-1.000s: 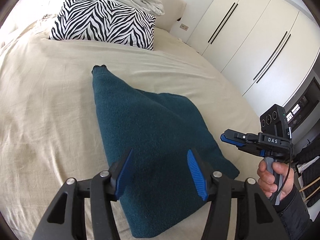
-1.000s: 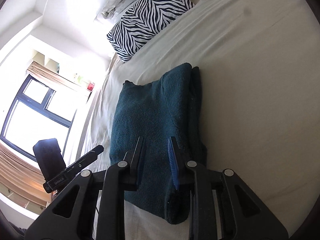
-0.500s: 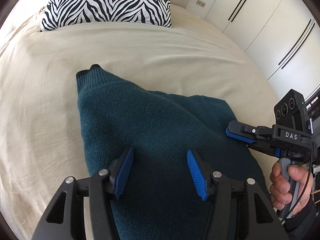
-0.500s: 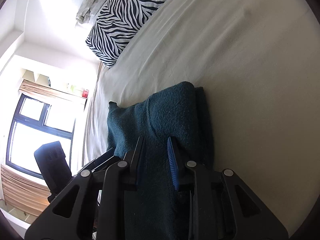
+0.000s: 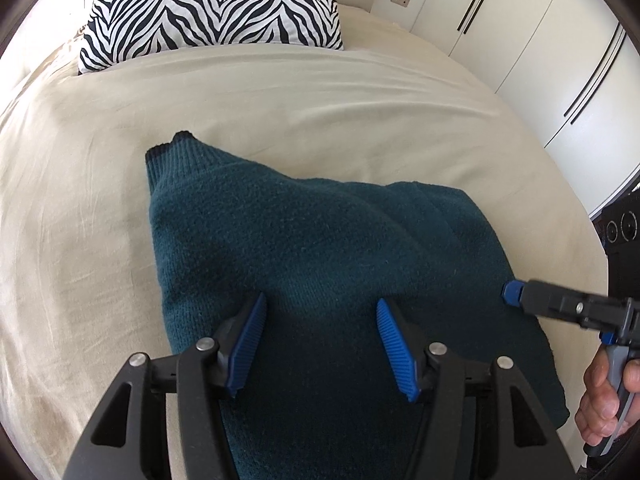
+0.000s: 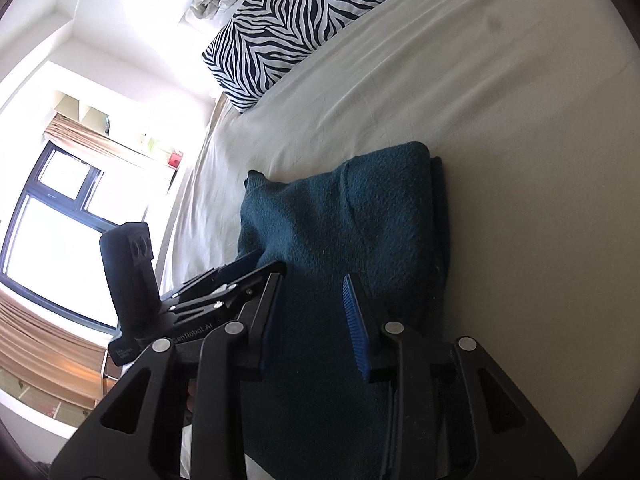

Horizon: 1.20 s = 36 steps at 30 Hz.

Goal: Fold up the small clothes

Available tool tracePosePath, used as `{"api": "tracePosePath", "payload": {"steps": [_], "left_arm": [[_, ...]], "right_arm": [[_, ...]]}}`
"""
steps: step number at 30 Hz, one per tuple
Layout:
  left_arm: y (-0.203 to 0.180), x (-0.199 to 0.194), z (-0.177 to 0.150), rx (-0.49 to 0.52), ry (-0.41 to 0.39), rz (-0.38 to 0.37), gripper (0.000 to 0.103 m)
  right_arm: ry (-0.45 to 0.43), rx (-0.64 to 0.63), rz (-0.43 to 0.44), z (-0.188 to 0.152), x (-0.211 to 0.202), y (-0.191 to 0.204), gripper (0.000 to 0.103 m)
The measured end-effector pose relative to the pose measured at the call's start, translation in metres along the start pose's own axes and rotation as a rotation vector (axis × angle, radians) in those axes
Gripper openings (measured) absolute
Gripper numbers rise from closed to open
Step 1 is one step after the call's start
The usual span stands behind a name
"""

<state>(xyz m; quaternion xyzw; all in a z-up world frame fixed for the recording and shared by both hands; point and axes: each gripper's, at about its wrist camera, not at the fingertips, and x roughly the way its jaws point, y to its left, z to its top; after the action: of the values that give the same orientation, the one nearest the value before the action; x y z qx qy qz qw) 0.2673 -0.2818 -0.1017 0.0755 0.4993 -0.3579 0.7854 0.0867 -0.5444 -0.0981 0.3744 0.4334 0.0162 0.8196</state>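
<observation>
A dark teal knit sweater (image 5: 320, 248) lies partly folded on the cream bed sheet (image 5: 80, 200), a cuffed sleeve end (image 5: 172, 148) pointing to the far left. My left gripper (image 5: 320, 312) is open, its blue pads spread just above the sweater's near part. My right gripper (image 6: 312, 292) is open over the sweater (image 6: 360, 208), close to its right folded edge. The right gripper also shows at the right in the left wrist view (image 5: 516, 292). The left gripper shows at the left in the right wrist view (image 6: 240, 276).
A zebra-print pillow (image 5: 216, 4) lies at the head of the bed, also in the right wrist view (image 6: 296, 24). White wardrobe doors (image 5: 560, 40) stand to the right. A window (image 6: 52, 220) is beyond the bed's left side.
Both grippers have come forward and lower over the sweater, which now fills more of both views. Both stay open.
</observation>
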Motion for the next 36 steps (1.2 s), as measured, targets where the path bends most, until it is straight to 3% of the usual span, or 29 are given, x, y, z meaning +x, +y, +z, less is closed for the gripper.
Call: {"api": "tracePosePath", "payload": {"steps": [2, 6, 8, 9, 10, 12, 14, 15, 17, 18, 23, 29, 32, 34, 36], "left_arm": [[0.0, 0.0, 0.0, 0.003, -0.001, -0.001, 0.06], [0.0, -0.001, -0.001, 0.005, -0.004, -0.005, 0.06], [0.001, -0.002, -0.003, 0.003, -0.009, -0.01, 0.06], [0.002, -0.004, -0.003, -0.003, -0.014, -0.017, 0.06], [0.004, -0.007, -0.004, -0.019, -0.026, -0.035, 0.06], [0.014, -0.02, -0.007, -0.076, -0.043, -0.094, 0.059], [0.029, -0.043, -0.014, -0.176, -0.076, -0.166, 0.061], [0.039, -0.057, -0.019, -0.231, -0.107, -0.198, 0.067], [0.052, -0.076, -0.03, -0.292, -0.159, -0.21, 0.077], [0.056, -0.08, -0.035, -0.3, -0.16, -0.204, 0.078], [0.067, -0.061, -0.052, -0.346, -0.056, -0.218, 0.078], [0.042, -0.029, -0.059, -0.299, 0.051, -0.269, 0.077], [0.036, -0.024, -0.058, -0.28, 0.056, -0.245, 0.076], [0.034, -0.022, -0.056, -0.269, 0.069, -0.23, 0.071], [0.03, -0.023, -0.057, -0.253, 0.08, -0.215, 0.066]], "right_arm": [[0.02, -0.025, -0.026, -0.012, 0.003, -0.004, 0.035], [-0.024, 0.011, 0.033, -0.024, -0.014, -0.019, 0.035], [-0.053, 0.014, 0.021, -0.029, -0.027, -0.022, 0.035], [-0.066, 0.01, 0.007, -0.03, -0.033, -0.022, 0.04], [-0.08, 0.01, -0.027, -0.032, -0.04, -0.023, 0.056], [-0.115, 0.018, -0.068, -0.032, -0.053, -0.025, 0.067], [-0.118, 0.027, -0.064, -0.031, -0.062, -0.028, 0.067], [-0.113, 0.024, -0.067, -0.031, -0.064, -0.029, 0.067], [-0.089, 0.017, -0.081, -0.032, -0.062, -0.03, 0.067], [-0.071, 0.019, -0.081, -0.032, -0.058, -0.031, 0.067], [0.009, 0.07, -0.048, -0.034, -0.027, -0.041, 0.067], [0.04, 0.05, -0.04, -0.03, -0.007, -0.036, 0.064], [0.06, 0.025, -0.07, -0.027, 0.001, -0.033, 0.055], [0.07, 0.009, -0.1, -0.027, 0.005, -0.033, 0.042], [0.07, -0.01, -0.117, -0.024, 0.009, -0.03, 0.039]]}}
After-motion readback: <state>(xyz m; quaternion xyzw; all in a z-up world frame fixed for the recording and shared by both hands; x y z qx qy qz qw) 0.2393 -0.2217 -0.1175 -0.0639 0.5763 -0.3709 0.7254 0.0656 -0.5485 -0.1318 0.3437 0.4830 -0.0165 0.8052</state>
